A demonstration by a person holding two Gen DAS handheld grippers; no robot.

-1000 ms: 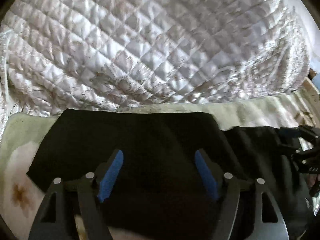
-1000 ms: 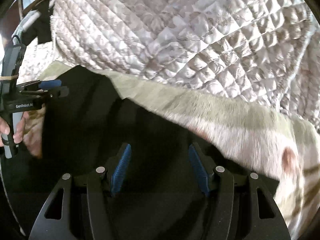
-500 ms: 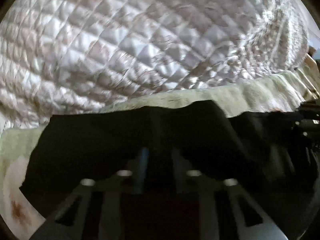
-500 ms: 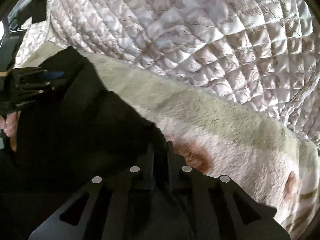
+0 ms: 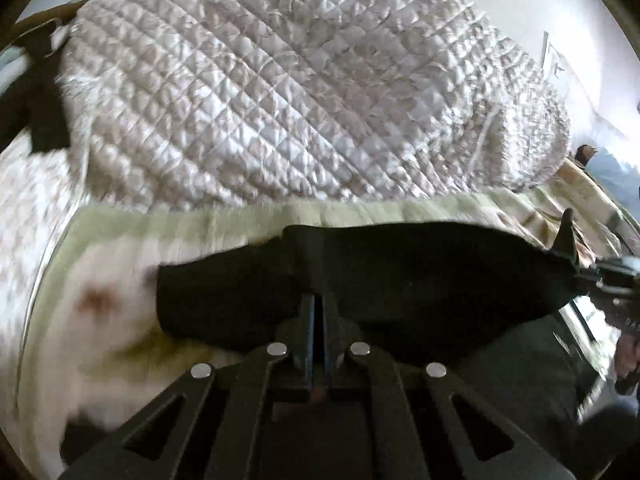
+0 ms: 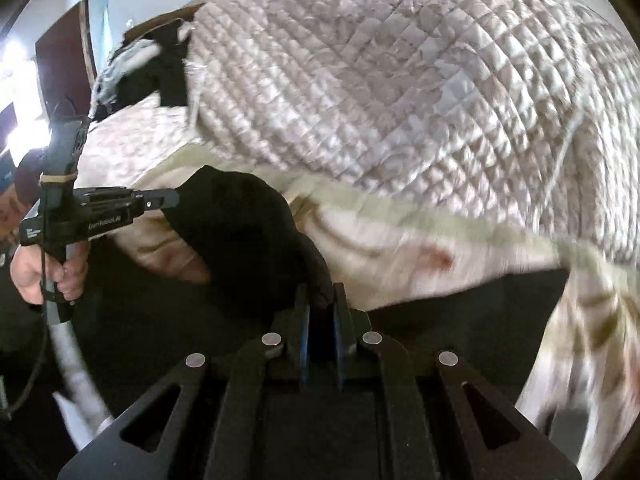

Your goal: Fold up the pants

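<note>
I am working two handheld tools over a bed. Black pants [image 5: 420, 276] hang stretched between them, raised above a pale fleece blanket [image 5: 120, 280] that covers the near part of the bed. Behind it lies a white quilted bedspread [image 5: 280, 100].

My left tool [image 5: 315, 300] has its fingers pressed together on the cloth at one end of the lifted edge. My right tool [image 6: 320, 300] is likewise clamped on the pants, with a bunch of black fabric rising out of its fingers. From the right wrist view I can see the left tool off to the side, gripping the far end of the same edge.

I judge the fold to be in progress: the edge is picked up and carried in the air, but not yet laid down. More dark fabric rests low on the blanket near the tools. What remains is to lower the lifted edge over it, release, and smooth.
</note>
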